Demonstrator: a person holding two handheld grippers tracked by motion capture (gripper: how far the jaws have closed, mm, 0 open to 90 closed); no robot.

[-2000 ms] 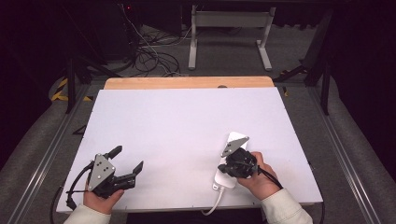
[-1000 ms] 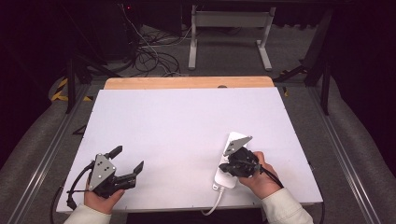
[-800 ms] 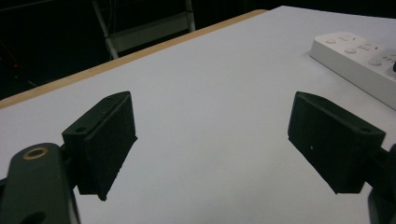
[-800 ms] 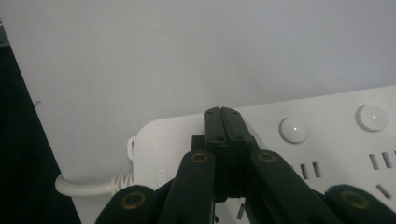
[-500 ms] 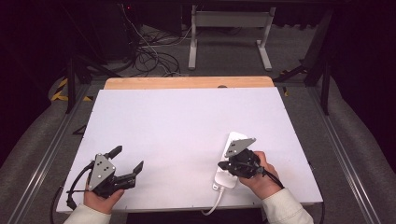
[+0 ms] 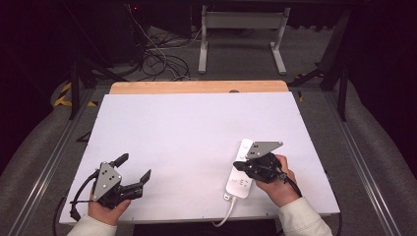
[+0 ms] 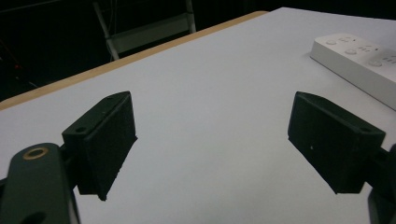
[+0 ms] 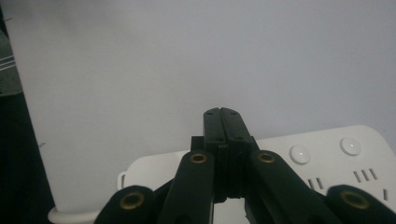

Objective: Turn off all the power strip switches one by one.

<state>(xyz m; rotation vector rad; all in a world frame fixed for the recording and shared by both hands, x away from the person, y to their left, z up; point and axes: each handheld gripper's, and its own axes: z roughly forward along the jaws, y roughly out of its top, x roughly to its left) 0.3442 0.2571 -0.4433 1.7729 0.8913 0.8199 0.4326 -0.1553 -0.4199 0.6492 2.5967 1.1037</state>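
The white power strip [image 6: 240, 169] is seen near the surface's [image 6: 187, 128] front right edge. The right tool [image 6: 239, 165] is held over it, jaws fully closed, gripping nothing. The left tool [image 6: 133, 172], wide open and empty, is held near the front left corner; broad bare room lies between.

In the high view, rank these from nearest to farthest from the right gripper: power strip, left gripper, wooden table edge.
1. Power strip: directly under the right gripper, near the table's front right.
2. Left gripper: front left of the table.
3. Wooden table edge: along the far side.
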